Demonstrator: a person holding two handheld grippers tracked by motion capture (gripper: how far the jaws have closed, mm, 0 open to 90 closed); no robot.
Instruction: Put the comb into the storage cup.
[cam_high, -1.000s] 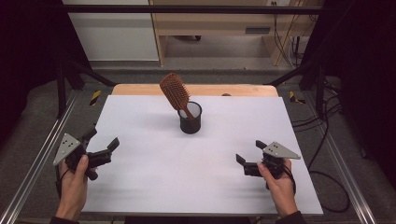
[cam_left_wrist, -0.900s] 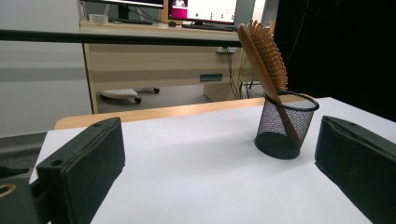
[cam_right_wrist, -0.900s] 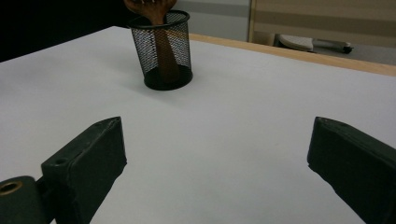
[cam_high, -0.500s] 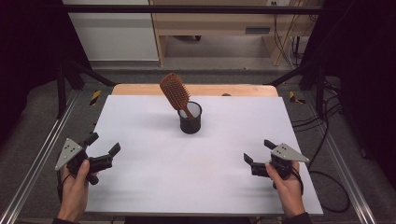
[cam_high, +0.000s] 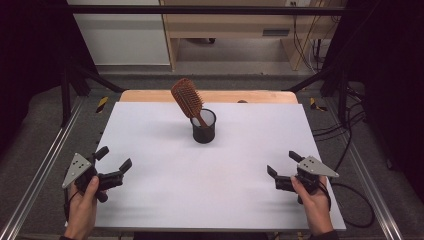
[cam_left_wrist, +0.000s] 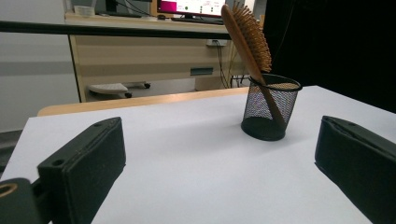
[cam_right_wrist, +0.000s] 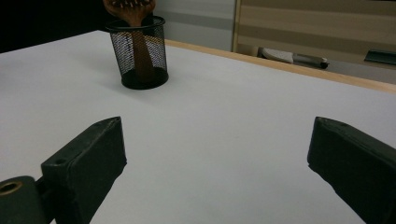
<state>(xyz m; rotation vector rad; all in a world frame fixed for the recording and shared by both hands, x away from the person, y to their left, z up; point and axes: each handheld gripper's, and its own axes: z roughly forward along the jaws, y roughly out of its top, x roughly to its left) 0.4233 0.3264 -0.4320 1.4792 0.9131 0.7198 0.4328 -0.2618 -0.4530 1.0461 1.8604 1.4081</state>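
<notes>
A wooden paddle hairbrush (cam_high: 188, 98) is seen standing handle-down in a black wire-mesh cup (cam_high: 204, 127), just above the middle of the high view. The oval head is tilted toward the upper left of the frame, its bristled face turned to the right. The cup is round, slightly tapered, with a solid dark base, and its mesh is fine enough for the handle to be seen through it in the left gripper view. Cup and brush are unchanged in place from the earlier frames.

The desk (cam_high: 220, 185) is covered by a smooth matte white sheet, with a strip of light wood exposed along its far edge.

At the lower left, the left tongs (cam_high: 113, 161) are held open and empty above the sheet; at the lower right, the right tongs (cam_high: 283, 163) are likewise held open and empty. Both have been drawn back toward the bottom of the frame since the earlier frames. The jaws are blunt, black and matte, set wide apart.
</notes>
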